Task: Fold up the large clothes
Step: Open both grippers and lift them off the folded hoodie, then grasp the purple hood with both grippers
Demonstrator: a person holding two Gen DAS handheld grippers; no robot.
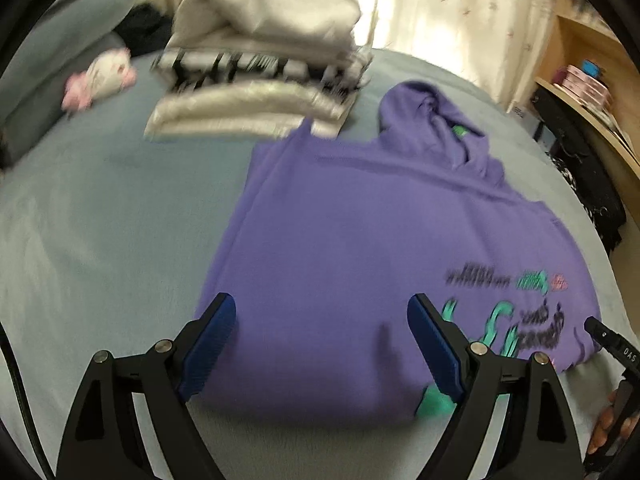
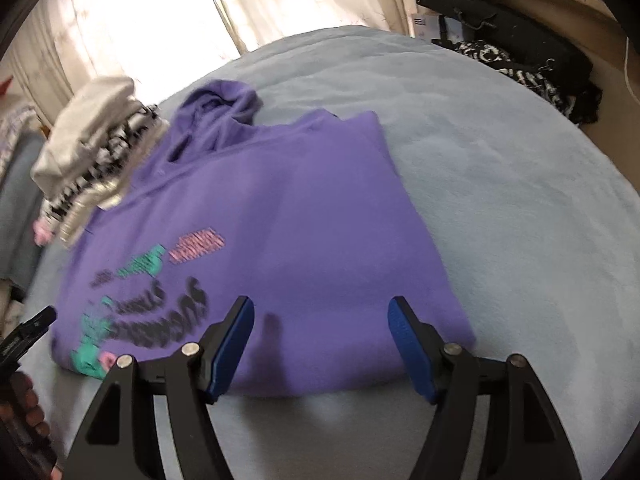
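A purple fleece hoodie (image 1: pixel 340 240) with green, pink and black printed lettering lies flat on the pale blue bed cover (image 1: pixel 100 240). Its sides are folded in, giving a roughly rectangular body. The hood (image 1: pixel 436 120) lies at the far end, pointing toward the curtained window (image 2: pixel 160 20).

The left gripper (image 1: pixel 322 344) has its jaws spread wide. It holds nothing and sits over the near hem of the hoodie. Its blue ribbed pads (image 1: pixel 210 344) are clear of the fabric.

The right gripper (image 2: pixel 320 344) is likewise wide open and empty. It is positioned over the near hem, on the plain side of the hoodie (image 2: pixel 280 220).

A stack of folded grey and black-and-white garments (image 1: pixel 260 60) sits just beyond the hoodie's far left corner; whether they touch cannot be determined. A wooden shelf unit (image 1: pixel 592 80) stands beside the bed.
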